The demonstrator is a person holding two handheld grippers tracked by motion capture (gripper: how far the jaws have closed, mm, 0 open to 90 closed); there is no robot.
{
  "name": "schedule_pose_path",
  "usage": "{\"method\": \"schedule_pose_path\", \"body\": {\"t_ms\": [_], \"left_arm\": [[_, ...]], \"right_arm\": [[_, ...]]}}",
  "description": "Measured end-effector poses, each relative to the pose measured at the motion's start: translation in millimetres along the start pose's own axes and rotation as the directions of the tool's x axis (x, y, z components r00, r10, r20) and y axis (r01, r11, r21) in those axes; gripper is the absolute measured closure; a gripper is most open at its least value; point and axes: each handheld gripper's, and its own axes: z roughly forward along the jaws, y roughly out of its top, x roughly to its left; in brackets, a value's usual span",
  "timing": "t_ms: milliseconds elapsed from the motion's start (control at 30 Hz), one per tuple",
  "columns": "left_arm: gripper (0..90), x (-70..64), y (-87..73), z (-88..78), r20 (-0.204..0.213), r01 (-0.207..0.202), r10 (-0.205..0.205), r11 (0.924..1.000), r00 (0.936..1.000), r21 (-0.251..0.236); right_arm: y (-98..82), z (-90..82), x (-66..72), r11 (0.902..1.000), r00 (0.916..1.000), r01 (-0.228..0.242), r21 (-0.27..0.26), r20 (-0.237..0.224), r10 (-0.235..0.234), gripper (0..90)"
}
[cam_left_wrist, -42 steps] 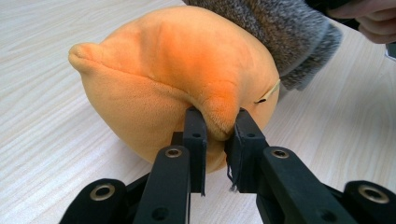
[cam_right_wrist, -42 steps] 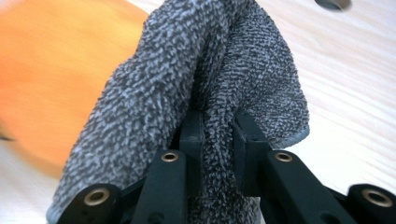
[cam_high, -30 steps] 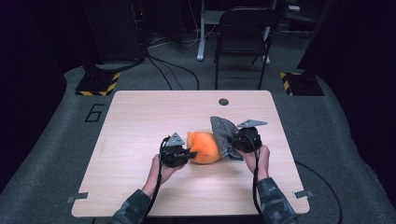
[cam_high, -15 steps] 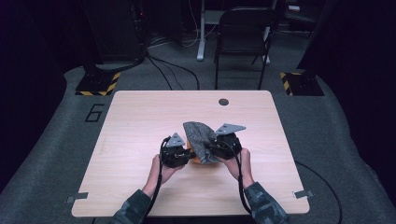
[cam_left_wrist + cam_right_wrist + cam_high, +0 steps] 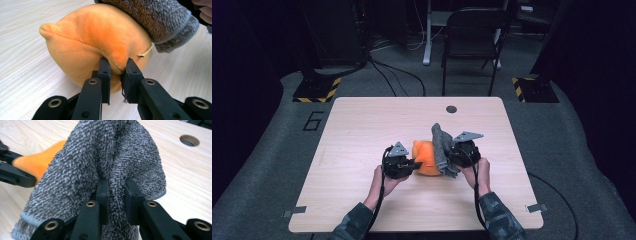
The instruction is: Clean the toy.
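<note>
An orange plush ball lies near the middle of the wooden table. My left gripper is shut on a pinched fold of the plush from its left side. A grey terry cloth is draped over the plush's right side. My right gripper is shut on a bunched fold of the cloth, with the orange plush peeking out at the left behind it.
A round cable hole sits in the table's far edge, also seen as the hole in the right gripper view. A black chair and stands with cables are on the floor beyond the table.
My right gripper swung the grey cloth left over the plush half a second ago, then drew back right; the cloth now stands more upright along the plush's right side. The left gripper stayed put.
</note>
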Motion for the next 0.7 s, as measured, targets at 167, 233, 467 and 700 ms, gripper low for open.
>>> {"method": "schedule_pose_path", "body": {"t_ms": [167,233,467,700], "left_arm": [[78.4,1.3,-0.4,-0.1,0.0,0.004,-0.004,1.0,1.0,-0.004],[78.5,1.7,-0.6,-0.2,0.0,0.004,-0.004,1.0,1.0,-0.003],[78.3,2.4,-1.3,0.3,0.0,0.01,-0.01,0.9999,0.9999,-0.006],[77.8,4.5,-1.9,-0.4,0.0,0.007,-0.007,0.9999,1.0,-0.008]], "right_arm": [[-5.7,2.9,-12.0,0.9994,0.9997,-0.022,0.025,0.013,0.022,75.9],[-8.0,4.0,-16.4,0.999,0.9994,-0.028,0.035,0.021,0.027,75.9],[-21.1,17.2,-28.6,0.9936,0.9963,-0.055,0.099,0.072,0.048,75.9],[-23.9,17.8,-35.3,0.9913,0.9938,-0.062,0.116,0.099,0.051,76.0]]}}
